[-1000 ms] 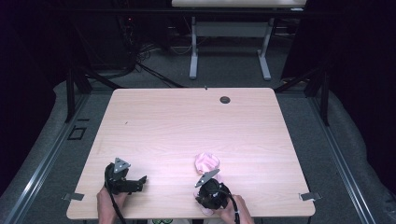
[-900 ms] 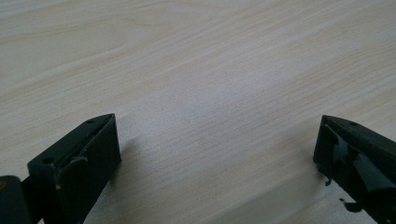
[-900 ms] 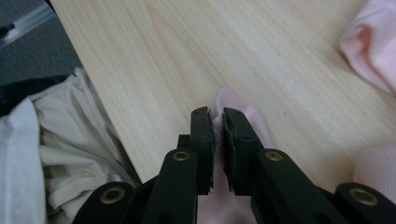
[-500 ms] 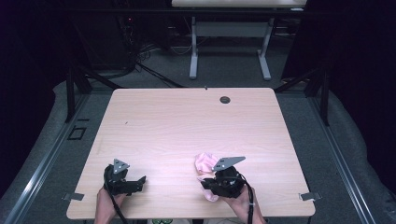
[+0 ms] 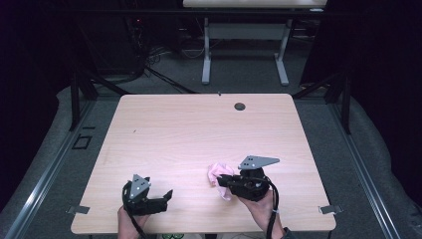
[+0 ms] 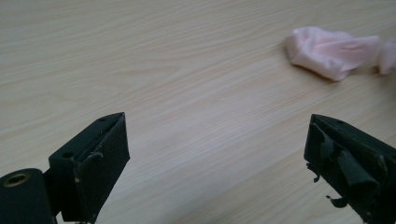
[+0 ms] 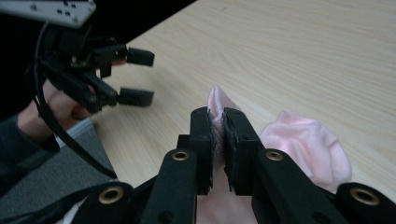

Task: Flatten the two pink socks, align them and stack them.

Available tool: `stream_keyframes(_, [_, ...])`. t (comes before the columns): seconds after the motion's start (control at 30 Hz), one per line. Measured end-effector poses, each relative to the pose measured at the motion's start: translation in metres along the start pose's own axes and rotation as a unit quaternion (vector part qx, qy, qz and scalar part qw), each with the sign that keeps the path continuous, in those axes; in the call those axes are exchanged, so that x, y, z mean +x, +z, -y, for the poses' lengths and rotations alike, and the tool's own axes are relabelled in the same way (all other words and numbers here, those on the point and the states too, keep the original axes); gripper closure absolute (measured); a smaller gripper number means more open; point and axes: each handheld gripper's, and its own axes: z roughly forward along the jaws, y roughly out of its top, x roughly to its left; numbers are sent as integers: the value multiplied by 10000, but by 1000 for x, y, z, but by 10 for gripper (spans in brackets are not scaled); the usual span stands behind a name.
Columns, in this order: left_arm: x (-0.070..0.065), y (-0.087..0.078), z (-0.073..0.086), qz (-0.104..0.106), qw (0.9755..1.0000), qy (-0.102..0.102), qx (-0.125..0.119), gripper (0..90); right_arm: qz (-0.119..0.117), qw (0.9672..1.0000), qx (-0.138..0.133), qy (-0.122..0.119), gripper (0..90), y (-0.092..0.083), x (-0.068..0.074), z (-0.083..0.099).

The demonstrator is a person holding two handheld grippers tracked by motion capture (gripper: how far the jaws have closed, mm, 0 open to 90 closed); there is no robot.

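A crumpled pale pink cloth (image 5: pixel 217 173) lies near the table's front edge, right of centre. My right gripper (image 5: pixel 224 181) is shut on a fold of the pink cloth (image 7: pixel 217 100), which sticks up between its jaws; the rest of the cloth (image 7: pixel 308 144) bunches to the right of them. My left gripper (image 5: pixel 166 195) rests at the front left of the table with its jaws wide open and nothing between them. In the left gripper view the cloth (image 6: pixel 329 51) lies ahead to the right, apart from the gripper (image 6: pixel 215 140).
The light wooden table (image 5: pixel 189 134) has a small round cable hole (image 5: pixel 240 106) near its far edge. Behind it stand a white table frame (image 5: pixel 244 47) and cables on a grey floor. Metal rails run along both sides.
My right gripper has turned to point left and closed on the pink cloth, dragging it slightly toward the front. The left gripper has barely moved.
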Motion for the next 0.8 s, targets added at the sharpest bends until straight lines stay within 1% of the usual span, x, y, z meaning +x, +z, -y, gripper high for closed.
stream_keyframes(0.03, [-6, 1, -2, 22, 10000, 78, -6, 66, 17, 9999, -123, 31, 822, -1, 0, -2])
stream_keyframes(0.07, [-17, 3, -5, 125, 9997, 195, -60, 67, 17, 9999, -160, 27, 822, -1, 0, -2])
stream_keyframes(0.1, [-17, 3, -5, 125, 9997, 195, -60, 70, 17, 9999, -160, 27, 822, -1, 0, -2])
stream_keyframes(0.2, [-32, 8, -9, 314, 9990, 290, -150, 80, 17, 9997, -245, 52, 822, -1, 0, -5])
stream_keyframes(0.27, [-42, 12, -11, 392, 9983, 384, -184, 91, 24, 9996, -276, 26, 822, -2, 2, -7])
stream_keyframes(0.3, [-47, 14, -12, 418, 9981, 415, -203, 98, 36, 9994, -339, 8, 822, -3, 3, -8])
stream_keyframes(0.33, [-51, 15, -14, 480, 9975, 461, -226, 106, 54, 9993, -375, -3, 822, -5, 4, -10])
stream_keyframes(0.37, [-56, 16, -15, 548, 9970, 476, -277, 120, 89, 9987, -500, -21, 822, -7, 8, -14])
stream_keyframes(0.4, [-61, 16, -16, 606, 9964, 504, -326, 120, 89, 9987, -500, -21, 822, -7, 8, -14])
stream_keyframes(0.43, [-67, 17, -18, 655, 9956, 547, -379, 132, 87, 9984, -556, -27, 822, -9, 9, -16])
stream_keyframes(0.47, [-73, 17, -19, 696, 9951, 551, -438, 145, 137, 9978, -640, -57, 822, -11, 12, -20])
stream_keyframes(0.5, [-77, 17, -21, 725, 9943, 595, -502, 145, 137, 9978, -640, -57, 822, -11, 12, -20])
stream_keyframes(0.53, [-81, 16, -22, 746, 9938, 609, -557, 148, 169, 9977, -656, -77, 822, -12, 14, -22])
stream_keyframes(0.57, [-84, 16, -24, 810, 9929, 597, -632, 156, 194, 9975, -676, -95, 822, -12, 15, -23])
stream_keyframes(0.6, [-87, 16, -25, 870, 9923, 550, -694, 173, 234, 9971, -718, -97, 822, -12, 17, -24])
stream_keyframes(0.67, [-95, 16, -28, 1015, 9903, 523, -787, 212, 292, 9969, -717, -136, 822, -11, 19, -26])
stream_keyframes(0.7, [-100, 17, -29, 1052, 9897, 498, -833, 248, 294, 9967, -742, -129, 821, -10, 20, -27])
stream_keyframes(0.73, [-104, 18, -30, 1110, 9885, 551, -871, 318, 344, 9967, -717, -136, 821, -7, 21, -27])
stream_keyframes(0.77, [-111, 22, -31, 1050, 9881, 577, -961, 351, 331, 9965, -759, -99, 822, -5, 22, -27])
stream_keyframes(0.8, [-111, 22, -31, 1050, 9881, 577, -961, 379, 331, 9965, -759, -99, 822, -5, 22, -27])
